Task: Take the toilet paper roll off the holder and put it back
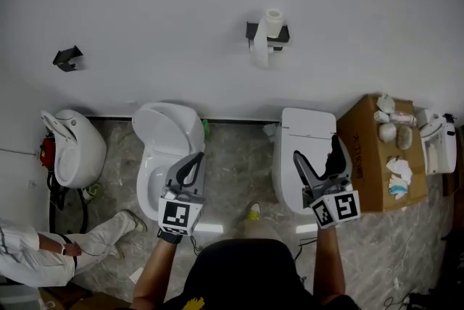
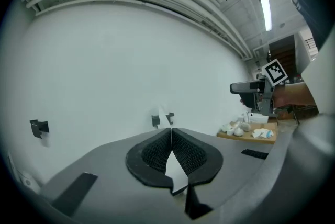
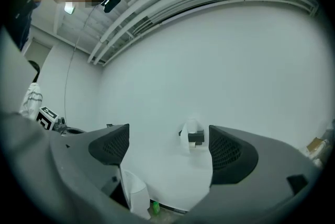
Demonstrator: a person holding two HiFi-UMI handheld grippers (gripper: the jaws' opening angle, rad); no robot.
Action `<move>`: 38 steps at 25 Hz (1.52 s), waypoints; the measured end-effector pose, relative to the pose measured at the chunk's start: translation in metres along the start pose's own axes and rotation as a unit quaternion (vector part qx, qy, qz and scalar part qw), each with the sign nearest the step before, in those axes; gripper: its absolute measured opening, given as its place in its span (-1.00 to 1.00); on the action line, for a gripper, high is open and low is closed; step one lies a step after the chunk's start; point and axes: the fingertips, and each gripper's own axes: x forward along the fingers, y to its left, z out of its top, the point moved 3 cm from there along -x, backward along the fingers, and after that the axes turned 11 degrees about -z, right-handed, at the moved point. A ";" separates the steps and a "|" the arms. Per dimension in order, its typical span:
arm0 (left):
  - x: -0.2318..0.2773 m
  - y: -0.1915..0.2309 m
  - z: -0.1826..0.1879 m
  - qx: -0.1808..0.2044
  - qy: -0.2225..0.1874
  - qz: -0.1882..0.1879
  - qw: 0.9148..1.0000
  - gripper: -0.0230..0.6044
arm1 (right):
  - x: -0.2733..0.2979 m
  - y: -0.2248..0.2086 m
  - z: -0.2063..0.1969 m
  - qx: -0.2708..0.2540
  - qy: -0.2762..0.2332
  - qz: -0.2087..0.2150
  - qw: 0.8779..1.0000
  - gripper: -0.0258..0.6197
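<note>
Toilet paper roll (image 1: 273,21) sits upright on the holder (image 1: 282,34), well apart at 11 o'clock from the nearer right claw (image 1: 317,151), jaws spread; left claw (image 1: 194,158) pinched together, empty.

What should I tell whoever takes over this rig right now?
Left gripper: shut, empty. Right gripper: open, empty.
Toilet paper roll sits on the black wall holder, a tail hanging down; both grippers are well short of it.
Done: nothing the pictures can confirm.
Left, probably: reach in, lift the roll off, put it back.
</note>
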 end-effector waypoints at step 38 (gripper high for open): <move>0.239 0.192 0.048 0.003 -0.066 -0.002 0.998 -0.87 | 0.343 -0.042 -0.043 0.016 0.046 -0.012 0.999 0.46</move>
